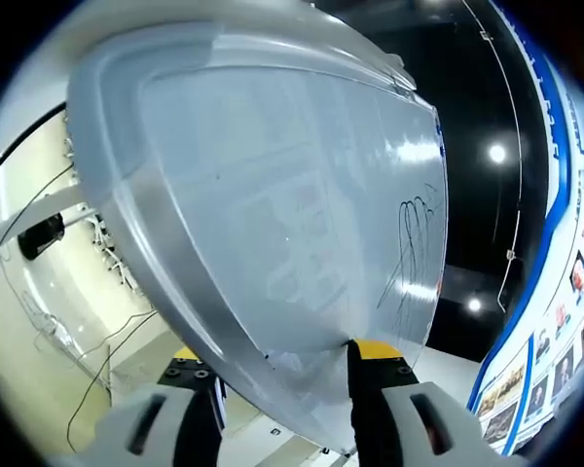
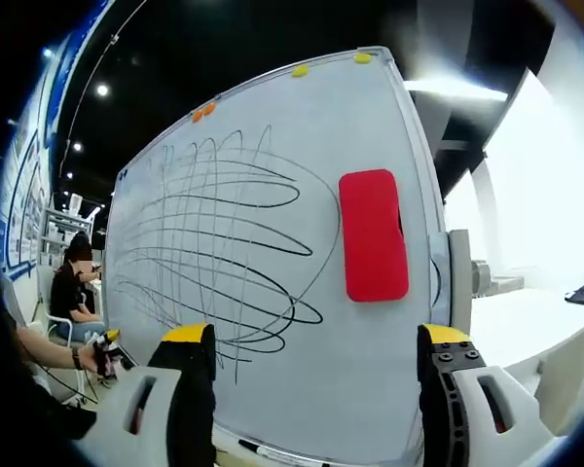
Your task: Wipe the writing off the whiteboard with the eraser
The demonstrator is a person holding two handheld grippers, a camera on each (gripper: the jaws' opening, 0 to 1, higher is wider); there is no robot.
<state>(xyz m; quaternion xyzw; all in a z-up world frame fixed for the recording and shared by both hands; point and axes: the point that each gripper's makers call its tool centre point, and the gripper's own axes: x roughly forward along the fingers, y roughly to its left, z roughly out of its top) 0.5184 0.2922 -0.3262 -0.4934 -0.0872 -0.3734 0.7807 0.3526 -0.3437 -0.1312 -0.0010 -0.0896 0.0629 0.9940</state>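
A whiteboard [image 2: 370,370] with a silver frame stands close in front of my right gripper [image 2: 316,341], whose jaws are wide apart and open with nothing between them. Black looping scribbles [image 2: 214,243] cover the board's left and middle. A red rectangular eraser [image 2: 374,236] sits upright on the board's right part, above and ahead of the right jaw. In the left gripper view the whiteboard [image 1: 273,195] is seen very close and at a slant, with a bit of black scribble [image 1: 414,243] at its far side. My left gripper [image 1: 277,355] has the board's framed edge between its jaws.
Yellow magnets [image 2: 300,70] and orange magnets [image 2: 202,112] cling along the board's top edge. A marker [image 2: 273,452] lies at the board's bottom rail. A seated person [image 2: 73,287] is off to the left. Cables [image 1: 97,360] trail over the pale floor.
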